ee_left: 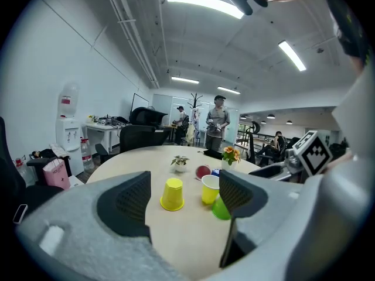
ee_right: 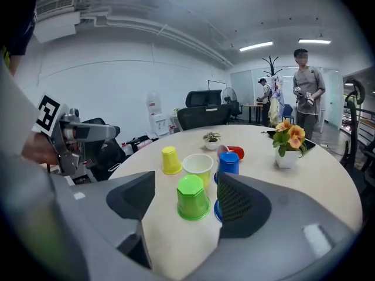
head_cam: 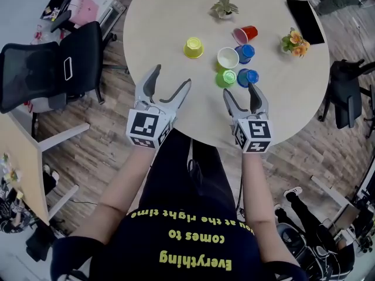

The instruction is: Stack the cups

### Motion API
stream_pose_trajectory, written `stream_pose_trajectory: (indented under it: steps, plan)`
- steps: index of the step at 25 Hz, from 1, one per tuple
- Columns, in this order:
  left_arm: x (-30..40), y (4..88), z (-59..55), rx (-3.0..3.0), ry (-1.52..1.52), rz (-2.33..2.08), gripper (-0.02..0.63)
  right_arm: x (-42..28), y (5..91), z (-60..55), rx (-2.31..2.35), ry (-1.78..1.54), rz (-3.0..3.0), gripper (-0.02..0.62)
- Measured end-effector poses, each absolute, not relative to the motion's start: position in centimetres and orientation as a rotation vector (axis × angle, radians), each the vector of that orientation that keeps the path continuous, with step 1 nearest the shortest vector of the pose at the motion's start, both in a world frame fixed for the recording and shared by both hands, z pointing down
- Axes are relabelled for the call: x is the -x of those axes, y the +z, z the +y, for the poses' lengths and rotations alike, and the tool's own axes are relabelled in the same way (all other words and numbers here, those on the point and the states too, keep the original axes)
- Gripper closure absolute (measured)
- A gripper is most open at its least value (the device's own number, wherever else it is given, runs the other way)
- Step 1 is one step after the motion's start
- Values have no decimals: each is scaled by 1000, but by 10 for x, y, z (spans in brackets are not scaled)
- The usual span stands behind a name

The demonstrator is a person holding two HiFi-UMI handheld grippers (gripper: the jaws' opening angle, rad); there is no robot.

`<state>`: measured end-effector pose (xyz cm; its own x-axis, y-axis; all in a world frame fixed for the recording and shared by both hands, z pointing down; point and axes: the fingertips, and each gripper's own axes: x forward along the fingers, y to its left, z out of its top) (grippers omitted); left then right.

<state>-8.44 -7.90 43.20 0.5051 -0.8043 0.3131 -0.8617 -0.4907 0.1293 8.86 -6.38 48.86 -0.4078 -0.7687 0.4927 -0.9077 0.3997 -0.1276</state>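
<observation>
Several plastic cups stand on the round table [head_cam: 164, 16]. A yellow cup [head_cam: 194, 47] is upside down, apart from the rest. A pale yellow cup [head_cam: 228, 58] stands upright, a green cup [head_cam: 225, 78] is upside down, two blue cups [head_cam: 245, 53] [head_cam: 248, 77] sit beside them, and a red cup [head_cam: 245, 34] lies on its side. My right gripper [head_cam: 239, 91] is open just short of the green cup [ee_right: 193, 197], and nothing sits between its fingers. My left gripper [head_cam: 171, 78] is open over bare table, pointing toward the yellow cup [ee_left: 172, 194].
A small potted plant [head_cam: 224, 8] stands at the far side of the table; orange flowers in a white pot [head_cam: 295, 42] and a black tablet [head_cam: 304, 19] sit at the right. A black office chair [head_cam: 53, 63] stands left of the table. People stand far off in the room.
</observation>
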Motion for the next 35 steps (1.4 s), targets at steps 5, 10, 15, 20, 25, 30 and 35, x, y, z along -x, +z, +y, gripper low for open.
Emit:
stream_pose_trajectory:
  steps: [5,10,15,20,25,30,35]
  plan:
    - [87,433,-77,-2481,312,-1409,239,-82,513,-72,-1428,559,-2265,259]
    - [94,431,-75,-2475,308,-1421,239,-76,527,-81,-1420,545,-2228,268]
    - [102,426,-75,-2481,292,-1448,241,-72,536,-88,-1403,535,-2202,287]
    - [105,425,-76,-2481,292,-1459,241,-75,544,-91,-1409,499,-2153,316]
    - [108,424,-74,-2482,289,-1464,241,-76,540,-88,-1424,469,-2146,380]
    - [109,422,-71,-2491,287,-1463,252,-75,528,-78,-1441,468,-2167,380]
    - [105,417,-69,-2514,272,-1448,256,-75,516,-58,-1435,472,-2190,380]
